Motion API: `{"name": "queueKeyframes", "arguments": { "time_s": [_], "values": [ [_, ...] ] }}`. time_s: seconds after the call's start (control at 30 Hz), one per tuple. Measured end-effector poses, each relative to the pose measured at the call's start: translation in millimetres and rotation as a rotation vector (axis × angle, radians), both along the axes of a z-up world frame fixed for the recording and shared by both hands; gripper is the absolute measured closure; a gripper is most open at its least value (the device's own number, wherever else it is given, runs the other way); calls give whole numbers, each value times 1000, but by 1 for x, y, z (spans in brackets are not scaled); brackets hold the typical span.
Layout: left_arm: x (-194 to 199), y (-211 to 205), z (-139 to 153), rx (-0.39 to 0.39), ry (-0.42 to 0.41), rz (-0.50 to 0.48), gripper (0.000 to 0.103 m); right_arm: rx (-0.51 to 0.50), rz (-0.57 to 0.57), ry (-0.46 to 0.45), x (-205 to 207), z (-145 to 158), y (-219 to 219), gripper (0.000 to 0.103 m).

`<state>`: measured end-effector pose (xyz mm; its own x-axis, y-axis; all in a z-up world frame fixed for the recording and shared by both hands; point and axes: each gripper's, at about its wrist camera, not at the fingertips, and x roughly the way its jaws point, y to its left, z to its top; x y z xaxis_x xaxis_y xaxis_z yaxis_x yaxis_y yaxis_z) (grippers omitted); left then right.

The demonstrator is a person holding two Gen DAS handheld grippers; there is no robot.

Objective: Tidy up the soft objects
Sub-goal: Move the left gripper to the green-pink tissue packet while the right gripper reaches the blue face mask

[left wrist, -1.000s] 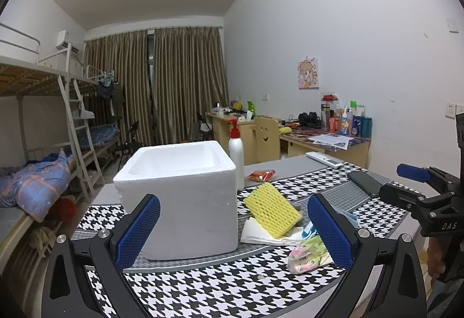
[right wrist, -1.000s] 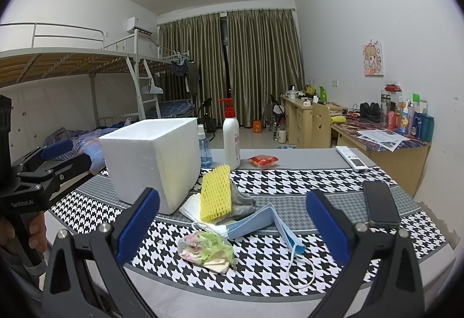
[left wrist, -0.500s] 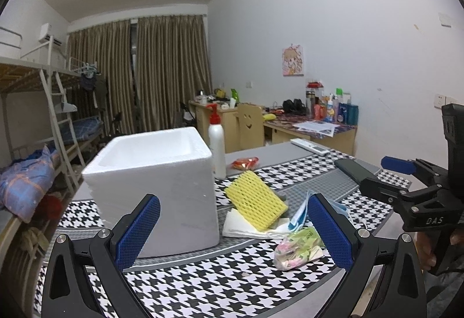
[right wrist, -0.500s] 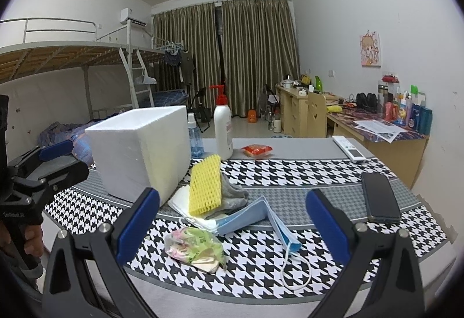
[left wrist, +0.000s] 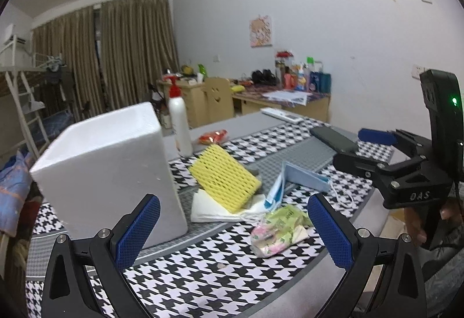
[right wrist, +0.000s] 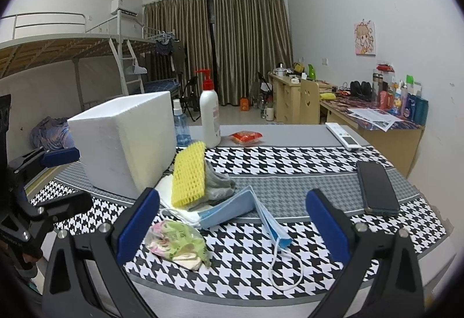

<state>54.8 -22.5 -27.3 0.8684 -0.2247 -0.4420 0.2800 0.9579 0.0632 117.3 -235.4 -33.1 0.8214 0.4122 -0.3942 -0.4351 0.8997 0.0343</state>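
Note:
A white foam box [left wrist: 113, 170] [right wrist: 127, 138] stands on the houndstooth tablecloth. Right of it lies a pile: a yellow mesh sponge [left wrist: 224, 180] [right wrist: 188, 173] leaning on a grey cloth [right wrist: 219, 184], white tissues [left wrist: 211, 209], a blue face mask [left wrist: 301, 178] [right wrist: 246, 209] and a green-pink soft packet [left wrist: 279, 226] [right wrist: 177, 239]. My left gripper [left wrist: 233, 232] is open, short of the pile, with nothing between its fingers. My right gripper [right wrist: 232, 223] is open too, hovering over the near table edge in front of the mask.
A black phone [right wrist: 377, 187] lies at the right. A lotion pump bottle [right wrist: 210, 112], a blue spray bottle [right wrist: 181, 128], a red packet [right wrist: 246, 136] and a white remote [right wrist: 343, 136] sit at the back. Desks and a bunk bed stand beyond.
Both grippers have moved closer to the pile and dipped lower. The left view has swung so the box sits further left. Nothing on the table has been touched.

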Motion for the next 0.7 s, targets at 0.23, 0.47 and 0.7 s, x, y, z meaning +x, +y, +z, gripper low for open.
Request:
{"name": "queueKeyframes", "arguments": {
  "time_s": [0.23,0.47,0.7],
  "values": [
    [11,-9,-12,65,66,-59,1,9,-28,42,14,-11,-3,1],
    [31,-21,-31,70,167,-135,1,-9,-70,84,26,-19,-6,1],
    [44,-30,-48,98,247,-183,1,-20,-100,123,34,-28,-8,1]
  ]
}}
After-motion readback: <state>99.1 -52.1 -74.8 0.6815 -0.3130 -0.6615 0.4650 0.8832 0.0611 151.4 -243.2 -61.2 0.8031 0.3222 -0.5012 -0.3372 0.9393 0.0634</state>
